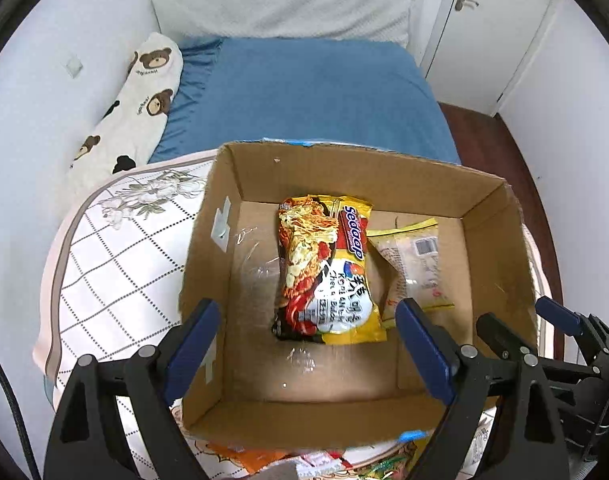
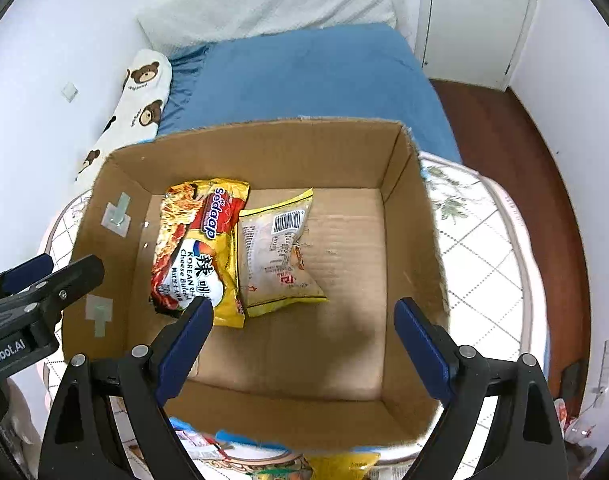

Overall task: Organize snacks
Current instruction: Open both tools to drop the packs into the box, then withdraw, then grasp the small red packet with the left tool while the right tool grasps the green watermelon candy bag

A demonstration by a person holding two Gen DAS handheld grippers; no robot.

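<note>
An open cardboard box (image 1: 500, 240) (image 2: 408, 208) stands on a quilt on the bed. Inside lie a red-and-yellow Sedaap noodle packet (image 1: 324, 268) (image 2: 200, 244) and, to its right, a clear yellow-edged snack packet (image 1: 416, 264) (image 2: 276, 252). My left gripper (image 1: 308, 320) is open and empty above the box's near side. My right gripper (image 2: 304, 316) is open and empty above the box's near right part; it also shows at the right edge of the left wrist view (image 1: 520, 320). Several loose snack packets (image 1: 304, 464) (image 2: 288, 464) lie in front of the box, mostly hidden.
The box sits on a white checked quilt (image 1: 116, 264) (image 2: 488, 248) over a blue sheet (image 1: 304, 92). A bear-print pillow (image 1: 136, 104) lies along the left wall. A white pillow (image 1: 288, 8) is at the head. A door (image 1: 488, 20) and wooden floor (image 2: 504, 136) are at right.
</note>
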